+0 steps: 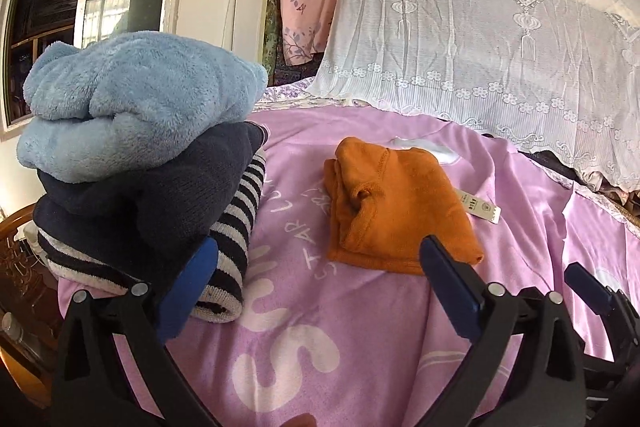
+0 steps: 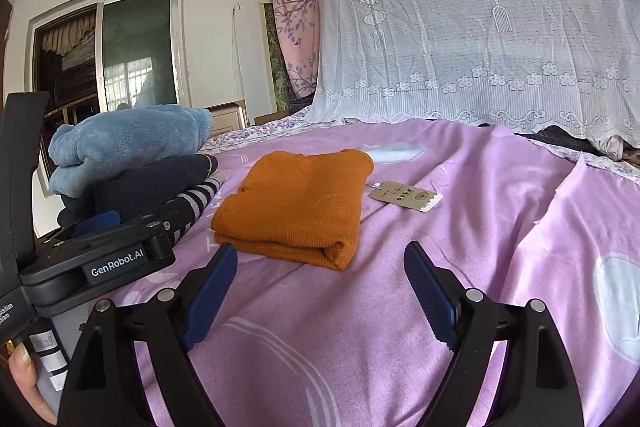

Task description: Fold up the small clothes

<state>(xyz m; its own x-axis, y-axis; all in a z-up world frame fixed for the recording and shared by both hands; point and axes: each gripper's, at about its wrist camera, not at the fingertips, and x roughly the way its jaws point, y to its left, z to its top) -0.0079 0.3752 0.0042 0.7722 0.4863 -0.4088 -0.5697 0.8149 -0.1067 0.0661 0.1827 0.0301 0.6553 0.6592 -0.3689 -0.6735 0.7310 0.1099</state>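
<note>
On my left wrist view, the left gripper (image 1: 320, 291) has its jaws spread wide and empty over the pink bedspread (image 1: 360, 307). The folded orange garment (image 1: 396, 211) lies just ahead, its paper tag (image 1: 480, 209) at its right edge. A stack of 3 folded clothes (image 1: 140, 155) fills the left, topped by fluffy blue.

My right wrist view shows the right gripper (image 2: 320, 291), jaws equally wide, holding nothing. Only here do I see the left device's "GenRobot.AI" label (image 2: 117, 266).
</note>
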